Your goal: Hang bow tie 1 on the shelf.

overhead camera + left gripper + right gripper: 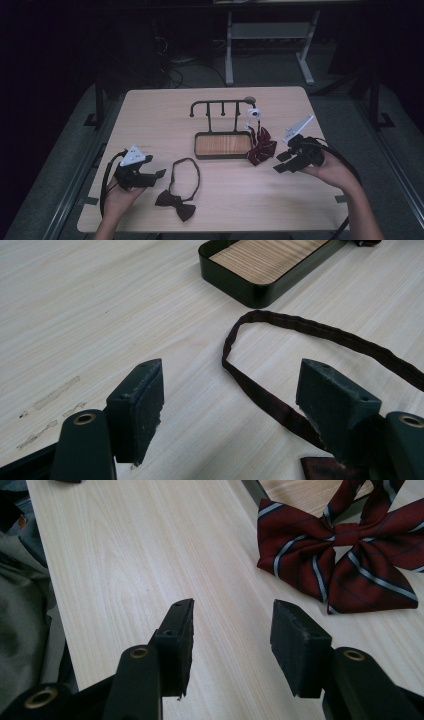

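A dark bow tie point(176, 204) with a looped neck strap point(186, 174) lies on the table near the front left; its strap point(280, 370) curves between the tips of my left gripper point(230, 390), which stands open just above the wood. In the high view that left gripper point(156, 174) sits left of the strap. A striped maroon bow tie point(260, 145) rests right of the tray; it shows as point(345, 550) ahead and right of my right gripper point(232, 625). The right gripper point(281, 161) is open, nothing between its jaws.
A dark tray with a wooden floor point(197, 140) stands mid-table under a black hook rack point(220, 104). A small white object point(253, 114) hangs at the rack's right end. The tray corner point(240, 287) lies beyond the strap. Desk legs stand behind the table.
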